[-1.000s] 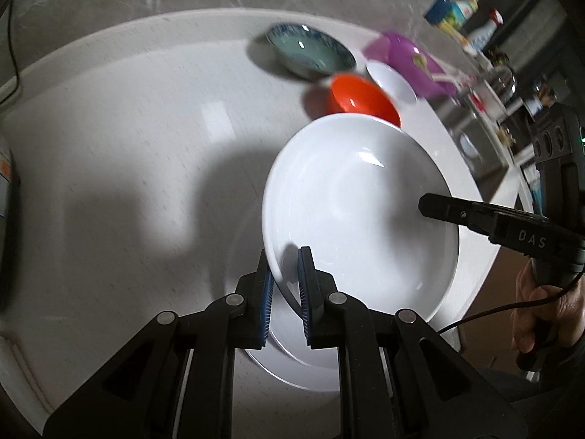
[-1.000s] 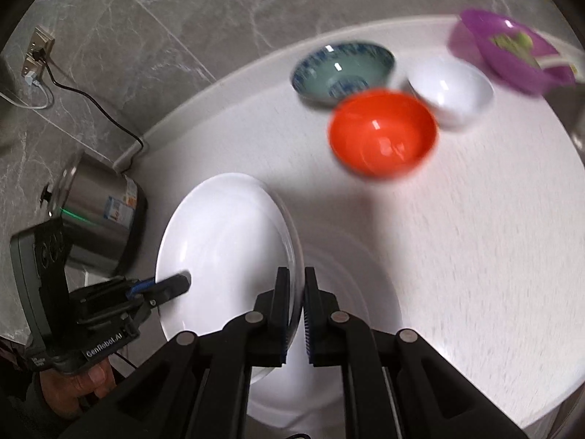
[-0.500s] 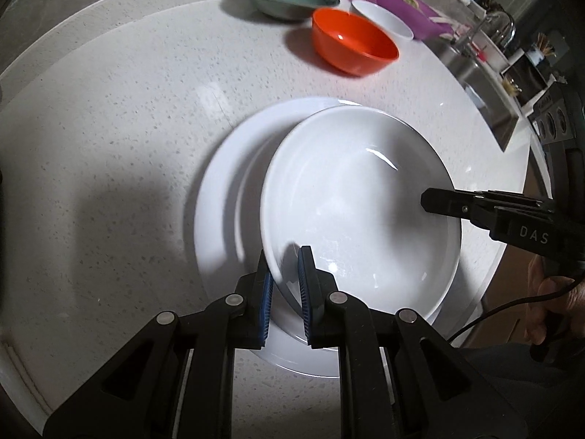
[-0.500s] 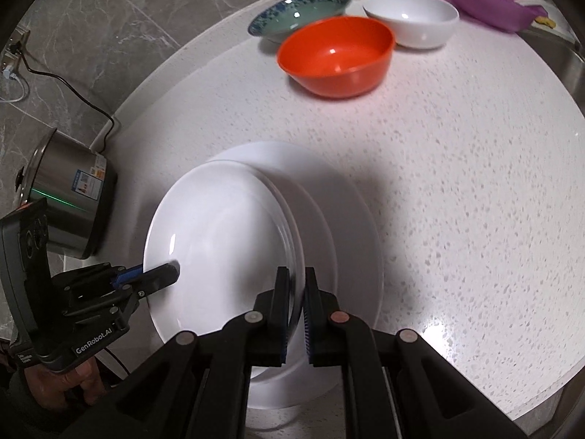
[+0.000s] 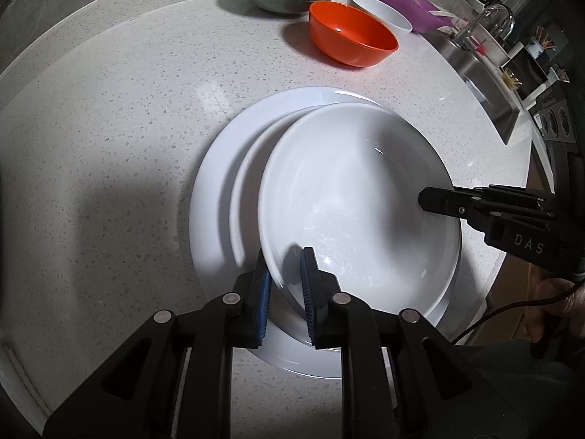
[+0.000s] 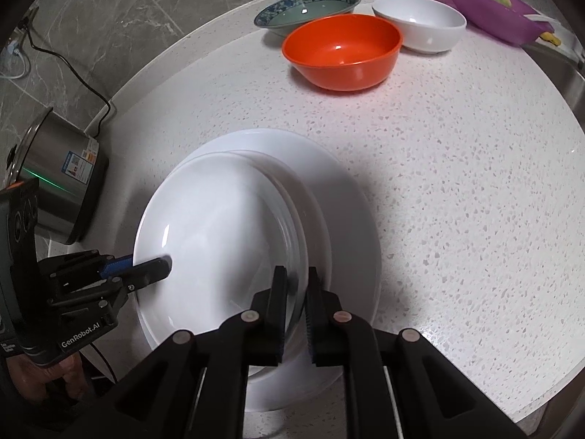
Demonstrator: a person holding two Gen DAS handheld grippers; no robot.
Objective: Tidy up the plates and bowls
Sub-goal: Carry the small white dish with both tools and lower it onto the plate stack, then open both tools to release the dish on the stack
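Upper white plate (image 5: pixel 358 197): resting on the larger plate (image 5: pixel 223 168), set off-centre toward the counter's near edge. Left gripper (image 5: pixel 286 289) and right gripper (image 6: pixel 296 303) are both loosening, jaws just parting around opposite rims. Advice: release evenly, withdraw straight, avoid dragging it.

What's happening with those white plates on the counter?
A person holds a gripper in each hand. The left gripper and right gripper straddle opposite rims of a white plate that sits on a larger plate. Both have eased open a little. An orange bowl and other bowls wait at the back.
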